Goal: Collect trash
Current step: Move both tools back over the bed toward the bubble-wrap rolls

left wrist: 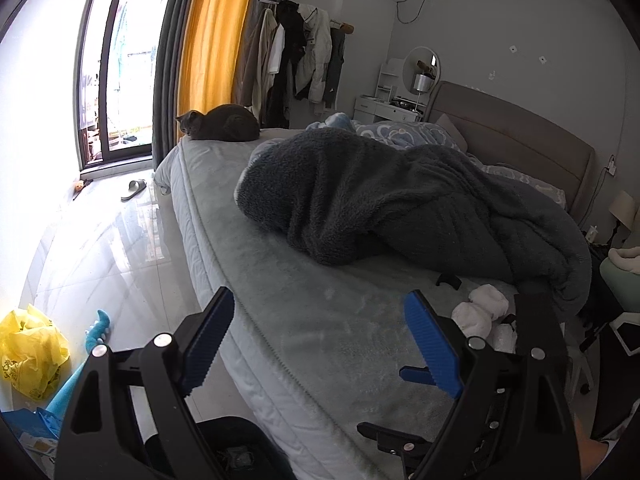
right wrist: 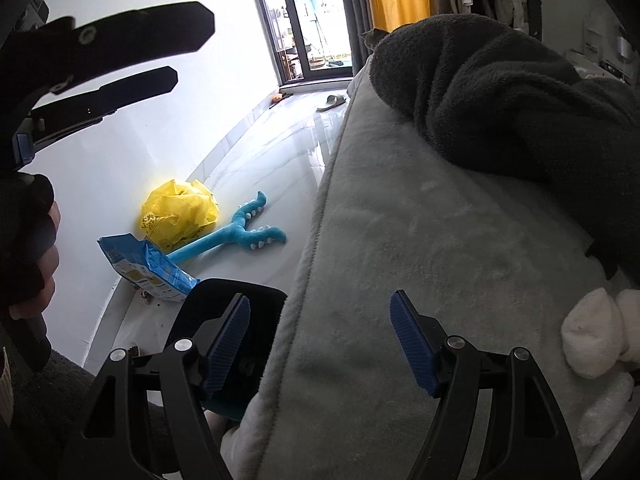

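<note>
Grey and soft, the bed (left wrist: 304,320) fills most of both views, and a big dark blanket (left wrist: 400,200) is piled on it. A grey cat (left wrist: 222,123) is curled at the far corner of the bed, near the yellow curtain (left wrist: 212,40). The shiny floor (right wrist: 264,152) is seen beside the bed. A yellow bag (right wrist: 178,210) is crumpled on the floor by the wall, with a blue toy (right wrist: 236,232) just beside it and a blue packet (right wrist: 146,266) touching its near side. White crumpled tissues (left wrist: 480,308) are lying on the near edge of the bed, by the blanket. The left gripper (left wrist: 320,344) is spread wide with nothing in it. The right gripper (right wrist: 320,340) is spread wide too, over the bed's edge, holding nothing.
</note>
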A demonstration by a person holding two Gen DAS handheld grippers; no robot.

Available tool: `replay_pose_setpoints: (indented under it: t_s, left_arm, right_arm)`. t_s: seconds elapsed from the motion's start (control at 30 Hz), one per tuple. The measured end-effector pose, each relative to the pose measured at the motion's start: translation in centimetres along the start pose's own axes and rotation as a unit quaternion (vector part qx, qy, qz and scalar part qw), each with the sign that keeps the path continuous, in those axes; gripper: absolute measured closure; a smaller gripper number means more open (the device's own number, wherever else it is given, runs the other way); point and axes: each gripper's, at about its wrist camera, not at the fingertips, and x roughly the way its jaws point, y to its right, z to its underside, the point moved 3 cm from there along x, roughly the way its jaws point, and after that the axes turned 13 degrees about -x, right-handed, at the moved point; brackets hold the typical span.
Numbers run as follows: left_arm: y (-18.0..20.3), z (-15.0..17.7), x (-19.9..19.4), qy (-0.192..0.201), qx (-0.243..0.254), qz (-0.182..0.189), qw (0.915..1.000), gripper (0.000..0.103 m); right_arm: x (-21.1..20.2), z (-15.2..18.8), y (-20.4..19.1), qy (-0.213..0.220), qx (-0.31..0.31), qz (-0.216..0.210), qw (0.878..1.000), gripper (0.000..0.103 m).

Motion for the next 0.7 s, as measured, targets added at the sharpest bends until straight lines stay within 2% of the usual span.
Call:
replay_pose_setpoints:
  t_s: [0.27,0.7]
  left_arm:
    - [2.5,0.8,1.8,-0.014,-0.003,0.008,0.9999,0.014]
    - [7.6,3.3,5.5,-0.047,0.007,0.028,0.9985,0.014]
  right_arm:
    - [-2.7,1.8,2.7,0.0,-0.012,0.047,0.999,0.027]
    - [-6.5,5.9,9.1,0.008,0.037,0.097,0.995,0.027]
